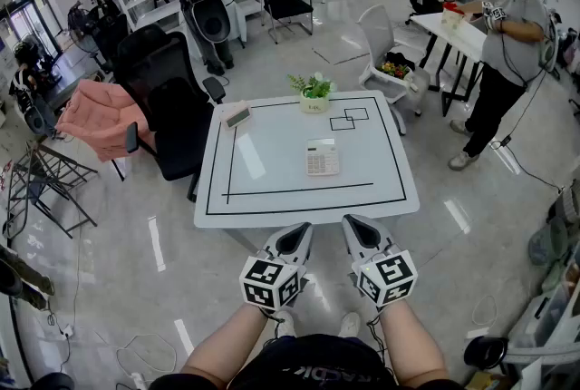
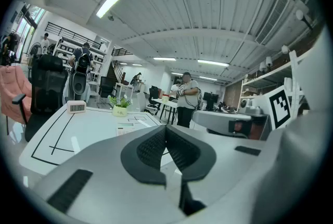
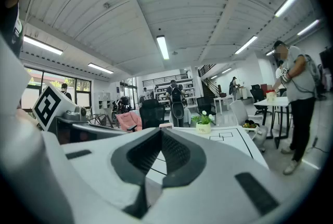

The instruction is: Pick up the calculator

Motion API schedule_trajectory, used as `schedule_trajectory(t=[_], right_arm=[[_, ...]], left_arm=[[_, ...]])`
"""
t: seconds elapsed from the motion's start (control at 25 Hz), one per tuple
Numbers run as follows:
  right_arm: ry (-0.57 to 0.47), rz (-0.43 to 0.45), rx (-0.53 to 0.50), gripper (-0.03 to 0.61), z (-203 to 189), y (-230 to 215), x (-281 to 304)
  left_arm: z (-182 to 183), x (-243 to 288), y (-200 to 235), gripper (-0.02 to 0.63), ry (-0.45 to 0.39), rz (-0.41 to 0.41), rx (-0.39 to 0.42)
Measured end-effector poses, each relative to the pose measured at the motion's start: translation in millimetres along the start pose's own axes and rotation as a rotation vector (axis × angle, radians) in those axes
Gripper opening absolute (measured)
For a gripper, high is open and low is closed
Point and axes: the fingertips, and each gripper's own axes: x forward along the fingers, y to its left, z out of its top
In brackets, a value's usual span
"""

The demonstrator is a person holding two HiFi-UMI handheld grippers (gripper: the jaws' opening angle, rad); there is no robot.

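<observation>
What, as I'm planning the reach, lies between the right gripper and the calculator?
Head view: between right gripper and calculator, only bare table crossed by black lines.

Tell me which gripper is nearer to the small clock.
Left. The left gripper is off the table, near side, right of the clock; the right gripper is farther right.

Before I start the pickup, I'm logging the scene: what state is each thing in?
calculator: flat on the table, untouched.
clock: standing, far left corner.
potted plant: upright, far edge.
left gripper: shut, empty, near edge.
right gripper: shut, empty, near edge.
</observation>
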Motion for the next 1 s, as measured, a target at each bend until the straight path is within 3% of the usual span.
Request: schedule_trajectory(t=[0.6, 0.72, 0.88, 1.0], right_arm=[[-0.029, 0.115, 0.001, 0.01, -3, -22, -25], [-0.04, 0.149, 0.009, 0.058, -2, -34, -34], [-0.061, 0.196, 0.031, 0.174, 4, -48, -43], [-0.065, 0.214, 0.048, 0.196, 7, -54, -49]], left_arm=[[-5, 19, -31, 0.018, -0.012, 0.11, 0.036], [-7, 25, -43, 0.069, -0.016, 0.138, 0.028], [-9, 32, -57, 0.246, -0.016, 0.169, 0.032], [-9, 33, -64, 0.29, -0.012, 0.184, 0.037]])
